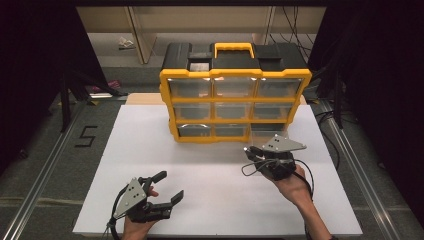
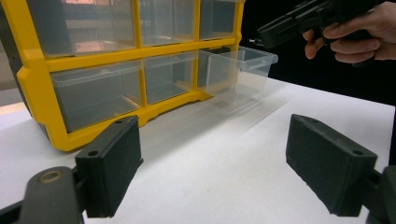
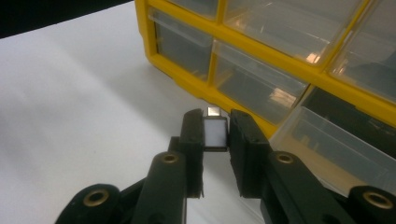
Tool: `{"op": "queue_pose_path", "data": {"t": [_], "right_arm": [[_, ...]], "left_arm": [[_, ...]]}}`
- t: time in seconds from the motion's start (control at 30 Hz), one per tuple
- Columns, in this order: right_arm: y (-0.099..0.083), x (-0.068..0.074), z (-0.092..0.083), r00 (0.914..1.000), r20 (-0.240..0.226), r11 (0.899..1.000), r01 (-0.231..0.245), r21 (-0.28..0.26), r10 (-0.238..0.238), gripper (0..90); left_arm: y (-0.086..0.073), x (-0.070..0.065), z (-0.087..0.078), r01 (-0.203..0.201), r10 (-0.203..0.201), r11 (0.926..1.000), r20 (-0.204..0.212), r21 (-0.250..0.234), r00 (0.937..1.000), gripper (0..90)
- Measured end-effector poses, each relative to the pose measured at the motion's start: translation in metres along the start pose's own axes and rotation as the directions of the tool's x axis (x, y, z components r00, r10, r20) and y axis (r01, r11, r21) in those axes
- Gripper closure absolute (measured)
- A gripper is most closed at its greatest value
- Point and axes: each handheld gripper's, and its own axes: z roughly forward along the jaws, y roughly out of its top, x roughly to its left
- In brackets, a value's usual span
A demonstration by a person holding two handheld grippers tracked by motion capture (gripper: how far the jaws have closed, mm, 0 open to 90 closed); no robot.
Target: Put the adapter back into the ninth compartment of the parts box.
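While the left gripper (image 1: 169,186) sits wide open at lower left, the right gripper (image 3: 216,135) clamps a small white block (image 3: 215,133) at centre frame, beside the organizer's (image 1: 235,105) pulled-out bottom-right drawer (image 2: 243,65).

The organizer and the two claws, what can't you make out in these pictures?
- Small white item in the right claw, right gripper view: the jaws cover its sides, so what it is stays unclear.
- Pulled-out drawer: contents cut off by the frame edge.
- Organizer back: hidden in the high view by its own body.
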Motion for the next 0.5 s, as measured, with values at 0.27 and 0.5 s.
{"op": "queue_pose_path", "data": {"t": [0.27,0.5], "right_arm": [[0.000,-0.006,-0.002,0.9998,0.014,1.000,-0.012,-0.012,0.012,76.3],[0.000,-0.012,-0.005,0.9991,0.033,0.999,-0.026,-0.026,0.027,76.4]], "left_arm": [[0.000,0.000,0.000,0.001,-0.001,1.0000,-0.001,-0.002,1.0000,18.0],[0.000,0.000,0.000,-0.001,0.001,1.0000,-0.003,-0.004,1.0000,18.0]]}}
